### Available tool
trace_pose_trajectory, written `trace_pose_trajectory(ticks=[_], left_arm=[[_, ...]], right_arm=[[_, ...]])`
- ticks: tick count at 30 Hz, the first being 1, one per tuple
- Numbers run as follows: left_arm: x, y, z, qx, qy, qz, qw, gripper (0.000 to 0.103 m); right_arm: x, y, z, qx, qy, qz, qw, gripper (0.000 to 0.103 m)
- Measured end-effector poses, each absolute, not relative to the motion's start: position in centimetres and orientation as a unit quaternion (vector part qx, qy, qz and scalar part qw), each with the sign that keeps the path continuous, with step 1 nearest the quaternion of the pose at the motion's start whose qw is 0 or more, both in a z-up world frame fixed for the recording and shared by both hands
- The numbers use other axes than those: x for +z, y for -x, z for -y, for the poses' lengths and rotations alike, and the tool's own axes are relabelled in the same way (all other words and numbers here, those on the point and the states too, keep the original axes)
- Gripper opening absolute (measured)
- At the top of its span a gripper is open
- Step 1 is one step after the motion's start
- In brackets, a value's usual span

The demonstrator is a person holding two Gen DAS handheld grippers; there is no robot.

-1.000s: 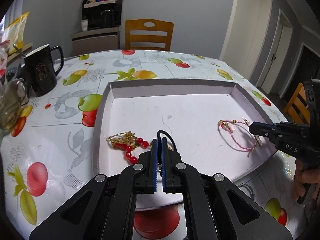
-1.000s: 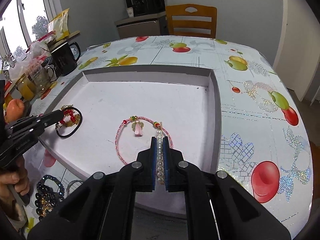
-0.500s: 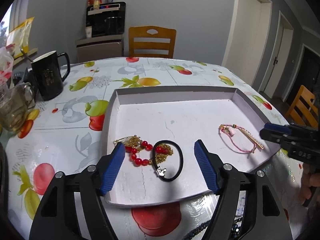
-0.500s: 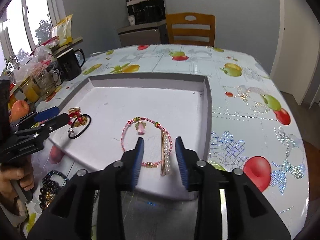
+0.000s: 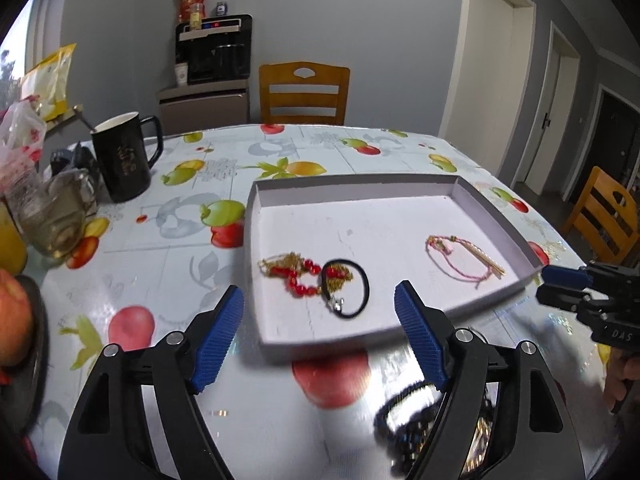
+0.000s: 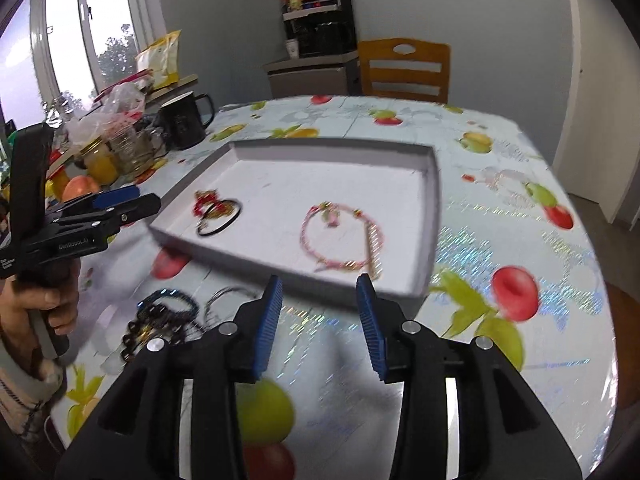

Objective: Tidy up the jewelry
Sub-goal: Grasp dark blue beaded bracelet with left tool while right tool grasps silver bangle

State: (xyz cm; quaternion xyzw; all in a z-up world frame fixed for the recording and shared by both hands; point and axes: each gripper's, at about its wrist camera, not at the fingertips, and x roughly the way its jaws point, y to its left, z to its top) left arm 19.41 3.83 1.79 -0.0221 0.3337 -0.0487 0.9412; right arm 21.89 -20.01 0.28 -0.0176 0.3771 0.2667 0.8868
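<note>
A shallow white tray (image 5: 494, 212) (image 6: 431, 216) lies on the fruit-print table. In it lie a black cord bracelet (image 5: 356, 288) (image 6: 220, 220) over a red-bead and gold chain piece (image 5: 294, 270) (image 6: 204, 202), and a pink bead bracelet (image 5: 460, 258) (image 6: 340, 240) with a pearl strand (image 6: 374, 248). My left gripper (image 5: 320, 312) is open and empty, above the table in front of the tray. My right gripper (image 6: 318, 300) is open and empty, before the tray's near edge. A pile of dark bead bracelets (image 6: 160, 320) (image 5: 412, 420) lies on the table in front of the tray.
A black mug (image 5: 124, 160) (image 6: 184, 124), a glass cup (image 5: 56, 216), jars and a peach (image 5: 12, 320) crowd the table's left side. A wooden chair (image 5: 304, 94) stands behind the table, another chair (image 5: 604, 220) at the right.
Both grippers opened, released the black bracelet and the pearl strand into the tray, and pulled back toward the near table edge.
</note>
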Motion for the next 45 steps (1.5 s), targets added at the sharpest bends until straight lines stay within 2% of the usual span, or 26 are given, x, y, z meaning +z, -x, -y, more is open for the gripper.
trace_pose_trajectory(ticks=[18,20,21,25,29,31,36,39,42,45], left_arm=[[-0.4,-14.9,-1.5,-0.118,-0.006,-0.353,0.928,0.078],[-0.5,-14.8,-0.9,-0.129,-0.014,-0.354,0.926,0.078],[-0.5,-14.8,-0.5,-0.136,-0.017,-0.353,0.925,0.078],[-0.5,-14.6,1.6,-0.16,-0.046,-0.351,0.921,0.077],[-0.9,-14.9,3.4,-0.176,-0.074,-0.359,0.914,0.063],[-1.3,-15.2,4.1,-0.181,-0.083,-0.369,0.908,0.05],[-2.0,-16.1,4.7,-0.18,-0.089,-0.393,0.897,0.032],[-2.1,-16.3,4.3,-0.185,-0.074,-0.397,0.896,0.016],[-1.9,-16.3,3.9,-0.188,-0.062,-0.394,0.898,0.007],[-1.1,-16.1,3.1,-0.185,-0.04,-0.382,0.904,0.007]], right_arm=[[-3.1,-22.0,14.2,0.286,0.073,-0.425,0.856,0.038],[-3.1,-22.1,14.2,0.284,0.075,-0.426,0.856,0.032],[-3.1,-22.0,14.2,0.281,0.078,-0.425,0.857,0.025],[-3.1,-22.1,14.5,0.276,0.082,-0.425,0.858,0.009],[-3.1,-21.9,15.2,0.274,0.08,-0.425,0.859,0.006],[-3.1,-21.8,15.5,0.273,0.079,-0.425,0.859,0.005],[-3.1,-21.4,16.7,0.268,0.076,-0.424,0.862,0.005],[-3.0,-21.3,17.3,0.266,0.07,-0.424,0.863,0.005],[-3.0,-21.3,17.7,0.263,0.066,-0.425,0.864,0.005],[-3.0,-21.2,17.9,0.264,0.058,-0.424,0.865,0.005]])
